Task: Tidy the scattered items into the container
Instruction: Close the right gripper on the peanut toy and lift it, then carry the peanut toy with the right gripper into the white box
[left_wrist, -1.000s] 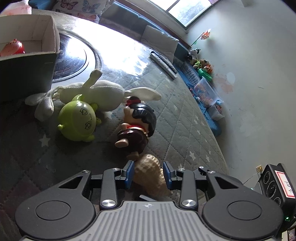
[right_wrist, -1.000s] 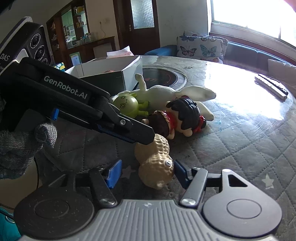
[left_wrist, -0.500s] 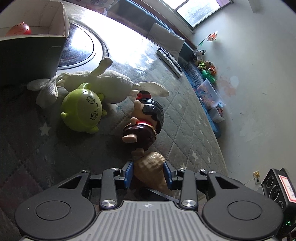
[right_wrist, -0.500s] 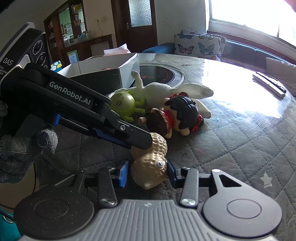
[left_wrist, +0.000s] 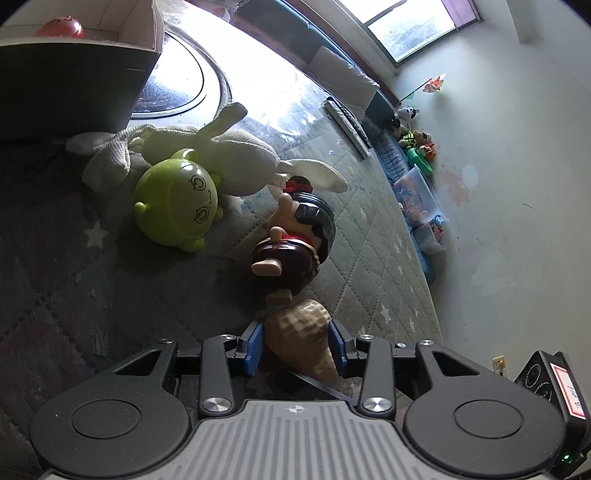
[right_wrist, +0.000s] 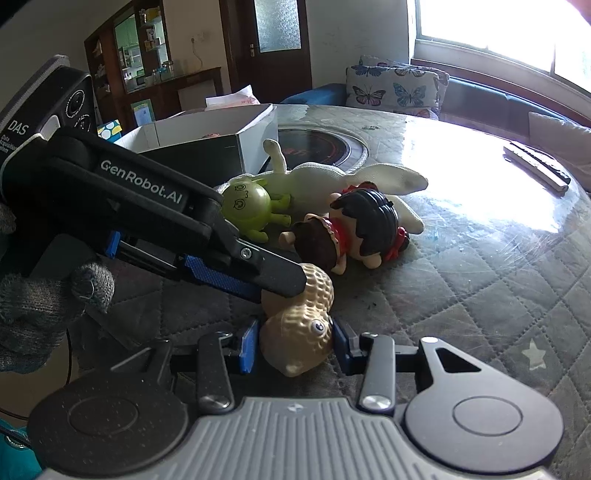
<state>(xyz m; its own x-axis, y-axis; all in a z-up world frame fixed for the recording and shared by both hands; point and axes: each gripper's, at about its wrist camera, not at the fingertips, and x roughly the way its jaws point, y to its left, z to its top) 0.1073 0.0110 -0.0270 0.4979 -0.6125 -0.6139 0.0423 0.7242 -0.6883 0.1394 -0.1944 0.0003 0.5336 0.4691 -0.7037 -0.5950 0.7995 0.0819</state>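
- While the right gripper (right_wrist: 293, 345) clamps the peanut toy's (right_wrist: 295, 332) near lobe, its long axis runs toward the box (right_wrist: 207, 142) at the table's far-left edge.
- Left gripper (left_wrist: 297, 343), just opening, straddles the far lobe unpinched.

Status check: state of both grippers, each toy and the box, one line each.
right gripper: shut on the peanut toy
left gripper: jaws just been opening; peanut toy's other end between them, pads look just clear
peanut toy: low over the mat, held at its eyed end
green toy: tipped over, free
doll: lying down, free
plush rabbit: lying flat, free
box: open-topped, red toy inside
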